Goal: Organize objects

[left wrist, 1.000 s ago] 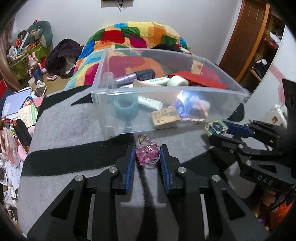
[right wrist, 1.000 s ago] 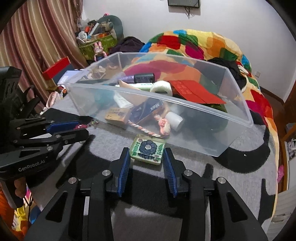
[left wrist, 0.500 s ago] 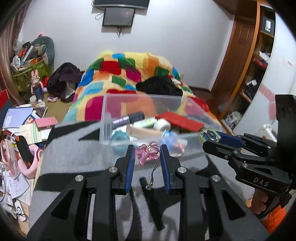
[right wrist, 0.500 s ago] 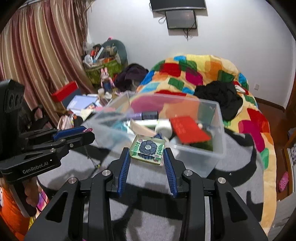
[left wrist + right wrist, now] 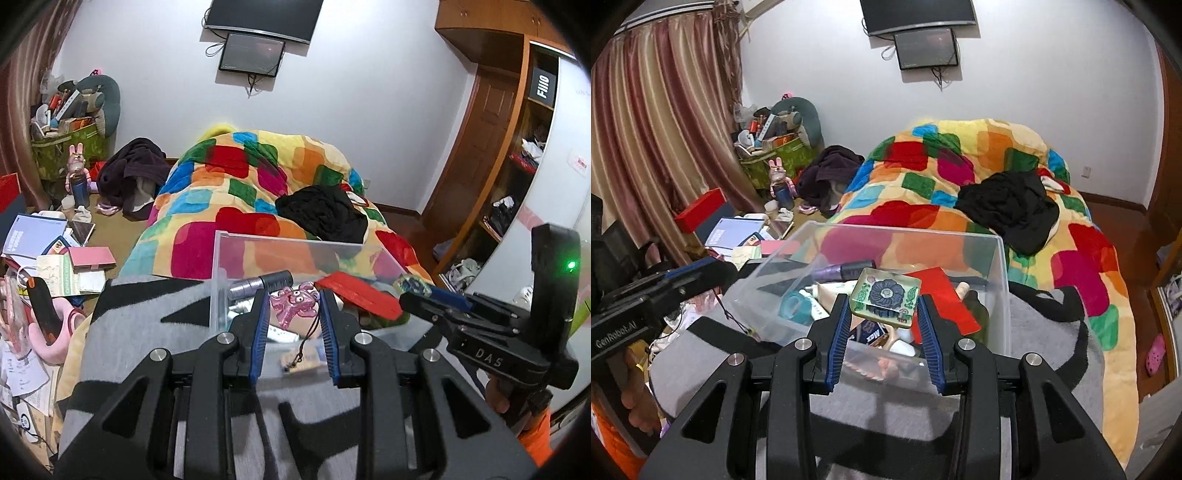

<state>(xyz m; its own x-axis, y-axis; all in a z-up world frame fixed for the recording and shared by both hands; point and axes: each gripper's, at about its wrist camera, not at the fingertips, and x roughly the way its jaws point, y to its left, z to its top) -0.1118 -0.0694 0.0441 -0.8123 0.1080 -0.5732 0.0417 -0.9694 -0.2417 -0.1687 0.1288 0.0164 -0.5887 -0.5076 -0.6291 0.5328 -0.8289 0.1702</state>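
My left gripper (image 5: 293,308) is shut on a pink charm (image 5: 294,303) with a dangling black cord, held in the air over the near edge of the clear plastic bin (image 5: 221,280). My right gripper (image 5: 884,308) is shut on a small square green tile with a dark flower (image 5: 886,295), held above the bin (image 5: 1004,280). The bin sits on a grey and black blanket (image 5: 1034,332) and holds a red envelope (image 5: 938,291), tubes, a tape roll and other small items. Each gripper shows in the other's view, the right one (image 5: 436,301) and the left one (image 5: 683,284).
A bed with a colourful patchwork quilt (image 5: 236,184) and black clothing (image 5: 1008,206) lies behind the bin. Books, papers and boxes clutter the floor at left (image 5: 48,251). A wooden wardrobe (image 5: 509,166) stands at right, curtains (image 5: 657,129) at left.
Both grippers have lifted their objects off the blanket in front of the bin and risen to above the bin's rim. Both stay shut on their objects.
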